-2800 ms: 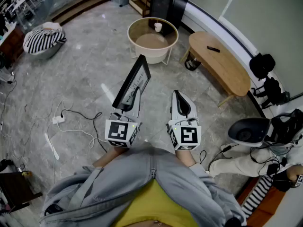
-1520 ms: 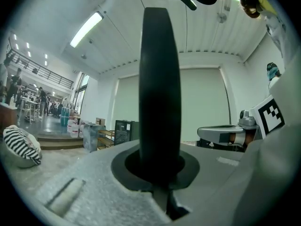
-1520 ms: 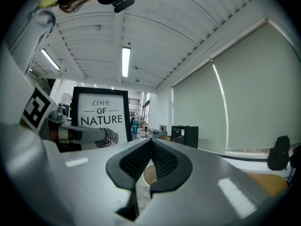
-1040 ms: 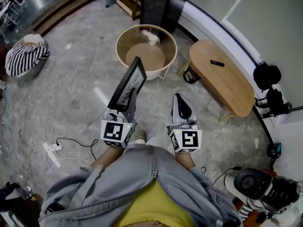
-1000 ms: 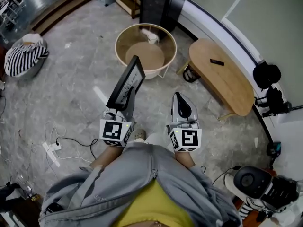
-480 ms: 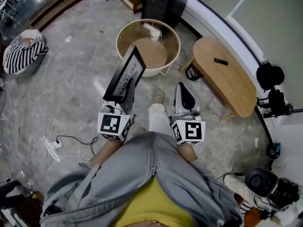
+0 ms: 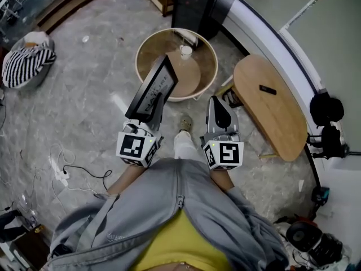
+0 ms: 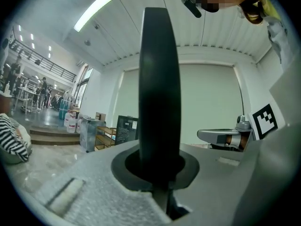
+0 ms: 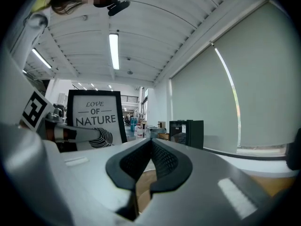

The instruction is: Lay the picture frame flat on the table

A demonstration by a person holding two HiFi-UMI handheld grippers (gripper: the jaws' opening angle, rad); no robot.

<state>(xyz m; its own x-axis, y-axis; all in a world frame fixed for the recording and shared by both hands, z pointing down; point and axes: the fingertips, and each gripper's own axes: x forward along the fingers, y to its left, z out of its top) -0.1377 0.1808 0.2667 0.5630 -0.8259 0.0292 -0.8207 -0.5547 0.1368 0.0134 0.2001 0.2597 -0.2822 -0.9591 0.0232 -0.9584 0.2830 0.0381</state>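
A black picture frame (image 7: 153, 88) with a white print stands upright in my left gripper (image 7: 149, 113), which is shut on its lower edge. In the left gripper view the frame (image 8: 160, 98) shows edge-on as a dark bar rising from between the jaws. In the right gripper view the frame (image 9: 93, 121) faces the camera at the left. My right gripper (image 7: 219, 107) is shut and holds nothing; its black pads meet (image 9: 149, 160). Ahead of both grippers stands a round low table (image 7: 202, 89) with a brown top and pale rim. The frame's top overlaps its near left part.
A small white cup (image 7: 185, 51) stands on the round table. A kidney-shaped wooden table (image 7: 271, 109) with a dark remote (image 7: 267, 88) is at the right. A striped pouf (image 7: 25, 64) lies at the far left. Cables and a power strip (image 7: 61, 174) lie on the floor.
The view has moved forward: the round table is now closer, right beyond the grippers. The frame stays upright in the left gripper. Both grippers keep their state.
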